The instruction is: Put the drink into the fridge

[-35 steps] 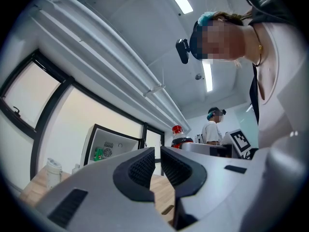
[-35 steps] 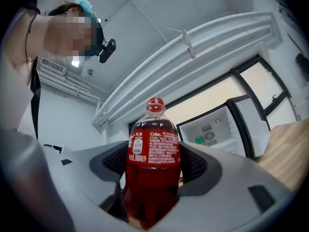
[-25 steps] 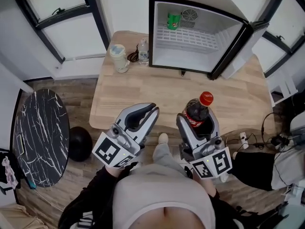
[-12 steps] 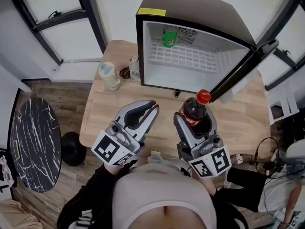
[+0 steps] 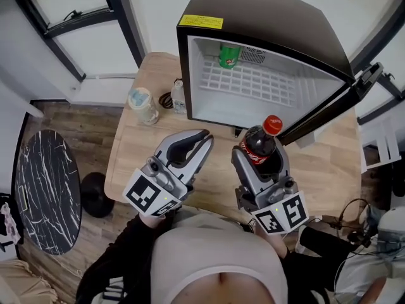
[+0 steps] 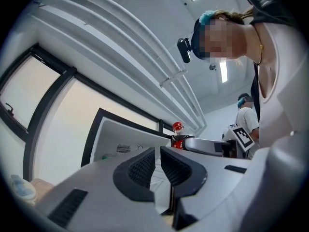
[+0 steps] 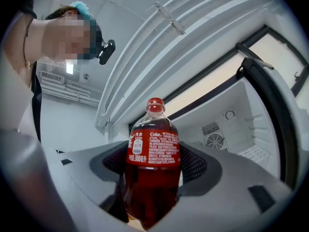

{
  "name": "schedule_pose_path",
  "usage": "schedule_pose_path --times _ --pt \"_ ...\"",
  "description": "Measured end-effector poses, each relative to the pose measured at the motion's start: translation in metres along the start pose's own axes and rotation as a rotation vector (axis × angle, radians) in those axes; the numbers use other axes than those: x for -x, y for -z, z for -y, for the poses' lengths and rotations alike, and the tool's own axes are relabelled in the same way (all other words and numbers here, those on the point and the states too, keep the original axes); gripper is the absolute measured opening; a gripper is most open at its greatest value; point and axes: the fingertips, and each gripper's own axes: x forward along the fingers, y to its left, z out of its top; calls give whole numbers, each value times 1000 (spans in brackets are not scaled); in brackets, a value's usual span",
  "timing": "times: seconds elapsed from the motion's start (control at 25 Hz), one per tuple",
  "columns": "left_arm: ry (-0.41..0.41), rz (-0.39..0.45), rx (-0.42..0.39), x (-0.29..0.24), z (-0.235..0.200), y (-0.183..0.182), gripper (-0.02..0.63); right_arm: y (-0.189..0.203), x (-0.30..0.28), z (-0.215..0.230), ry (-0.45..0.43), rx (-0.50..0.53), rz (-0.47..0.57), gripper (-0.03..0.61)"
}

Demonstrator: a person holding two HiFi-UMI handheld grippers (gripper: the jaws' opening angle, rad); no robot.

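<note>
The fingers (image 7: 197, 164) of the right gripper (image 5: 261, 156) are closed on the cola bottle (image 7: 153, 151), which is clamped upright by its lower body, red cap uppermost. The fingers (image 6: 145, 167) of the left gripper (image 5: 192, 145) are drawn almost together, with only a slit left, and nothing is held between them. Both grippers are carried over the near edge of the worktop (image 5: 136, 145). Ahead of the right fingers the fridge (image 5: 266, 24) is seen with its door (image 5: 332, 106) swung wide to the right. Its white wire shelf (image 5: 253, 81) is bare except for a green container (image 5: 228, 54) at the back left. Beyond the left fingers and to their left, a cup (image 5: 143, 105) and a small clear bottle (image 5: 180, 95) stand beside the fridge.

The carry toward the fridge is judged to be in hand; the drink is not yet inside. Next, the bottle would have to be taken forward through the opening, kept upright, set on the shelf clear of the green container, and released.

Compared with a second ago, the fridge is seen nearer to the fingers, while the grip on the bottle and the set of the left fingers are unchanged.
</note>
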Motion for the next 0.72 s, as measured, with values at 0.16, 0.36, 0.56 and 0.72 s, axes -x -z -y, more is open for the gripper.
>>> schedule_pose_path --times 0.16,0.36,0.56,0.72 --pt "15 -6 9 -3 -11 0 41 5 -11 2 16 -9 -6 330" --pt "16 -17 23 -5 -29 4 41 8 -29 2 16 -5 -5 330" --pt "-4 -34 33 -1 -46 12 41 15 -47 5 10 6 -15 330" --pt "-25 -48 35 2 -57 18 41 21 -62 16 14 17 -26 330"
